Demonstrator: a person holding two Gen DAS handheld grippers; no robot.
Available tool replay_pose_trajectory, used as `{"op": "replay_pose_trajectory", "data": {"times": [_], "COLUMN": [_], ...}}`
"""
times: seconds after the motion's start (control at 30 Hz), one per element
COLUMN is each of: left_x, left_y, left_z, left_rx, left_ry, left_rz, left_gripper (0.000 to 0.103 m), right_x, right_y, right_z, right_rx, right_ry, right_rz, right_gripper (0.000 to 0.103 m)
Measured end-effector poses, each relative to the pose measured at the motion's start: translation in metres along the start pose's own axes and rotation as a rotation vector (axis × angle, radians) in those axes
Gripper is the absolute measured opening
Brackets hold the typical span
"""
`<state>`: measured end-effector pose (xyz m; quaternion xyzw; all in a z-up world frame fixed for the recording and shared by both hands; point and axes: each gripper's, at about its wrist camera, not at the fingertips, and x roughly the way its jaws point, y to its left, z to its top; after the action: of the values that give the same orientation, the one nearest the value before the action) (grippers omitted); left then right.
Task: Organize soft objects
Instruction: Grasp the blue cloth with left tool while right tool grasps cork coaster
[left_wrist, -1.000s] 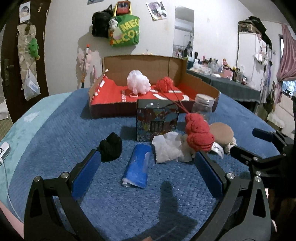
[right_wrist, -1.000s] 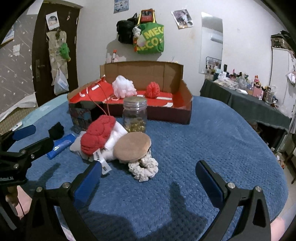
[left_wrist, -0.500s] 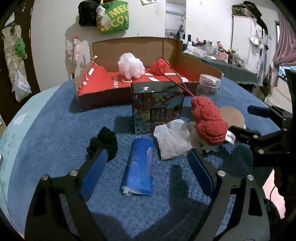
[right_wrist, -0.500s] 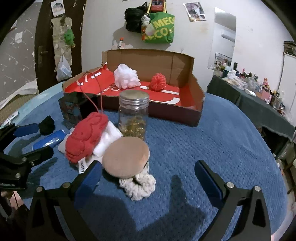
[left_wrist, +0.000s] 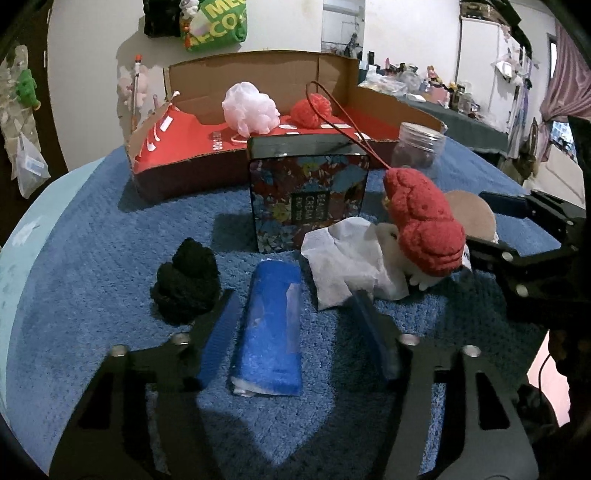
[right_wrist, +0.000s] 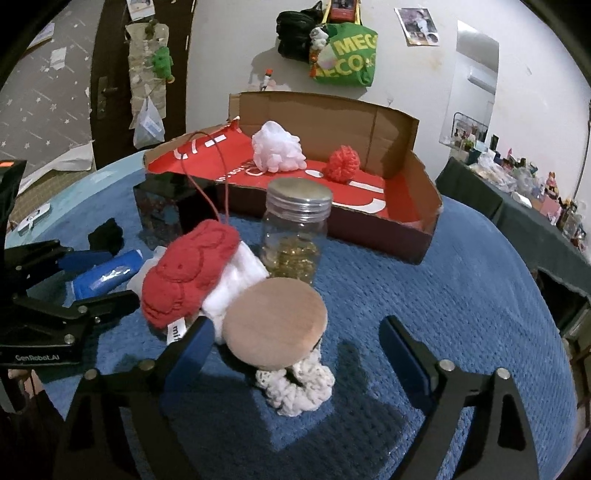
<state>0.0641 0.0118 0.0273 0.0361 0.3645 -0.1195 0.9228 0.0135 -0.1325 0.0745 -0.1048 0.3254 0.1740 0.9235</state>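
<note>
**Blue roll sits right between the left tongs**

The left gripper (left_wrist: 291, 328) is spread apart with the blue roll (left_wrist: 267, 328) lying between its fingers, low in the middle of the left view. The roll's long side points straight away, in line with the fingers. The right gripper (right_wrist: 295, 347) is also apart, around the brown disc (right_wrist: 276, 322) and white scrunchie (right_wrist: 295, 387). The box (left_wrist: 155, 173) waits at the top.

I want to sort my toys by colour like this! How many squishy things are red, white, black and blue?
Red: 2, the red knitted pouch and the red yarn ball in the box.
White: 3, the white puff, cream scrunchie, white cloth.
Black: 1, the black knit ball.
Blue: 1, the blue rolled towel.
Total: 7
</note>
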Motion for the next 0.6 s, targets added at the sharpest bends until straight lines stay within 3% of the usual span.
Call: {"op": "replay_pose_trajectory", "data": {"times": [0.1, 0.17, 0.23, 0.33, 0.6], "left_x": [-0.001, -0.003, -0.005, -0.009, -0.011], "left_y": [0.000, 0.000, 0.001, 0.004, 0.004], "left_z": [0.000, 0.000, 0.000, 0.001, 0.000], "left_rx": [0.000, -0.002, -0.012, -0.028, -0.025], "left_ry": [-0.005, -0.008, -0.014, -0.016, -0.019], "left_rz": [-0.013, -0.009, -0.008, -0.019, -0.018], "left_gripper": [0.035, 0.030, 0.024, 0.023, 0.021], "right_x": [0.002, 0.002, 0.000, -0.005, -0.014], "right_y": [-0.001, -0.001, -0.002, -0.009, -0.013], "right_z": [0.001, 0.000, 0.000, 0.001, 0.000], "right_rx": [0.010, 0.026, 0.031, 0.065, 0.093], "right_ry": [0.009, 0.010, 0.002, -0.012, -0.031], "right_rz": [0.038, 0.067, 0.050, 0.070, 0.099], "right_gripper": [0.068, 0.039, 0.026, 0.019, 0.017]}}
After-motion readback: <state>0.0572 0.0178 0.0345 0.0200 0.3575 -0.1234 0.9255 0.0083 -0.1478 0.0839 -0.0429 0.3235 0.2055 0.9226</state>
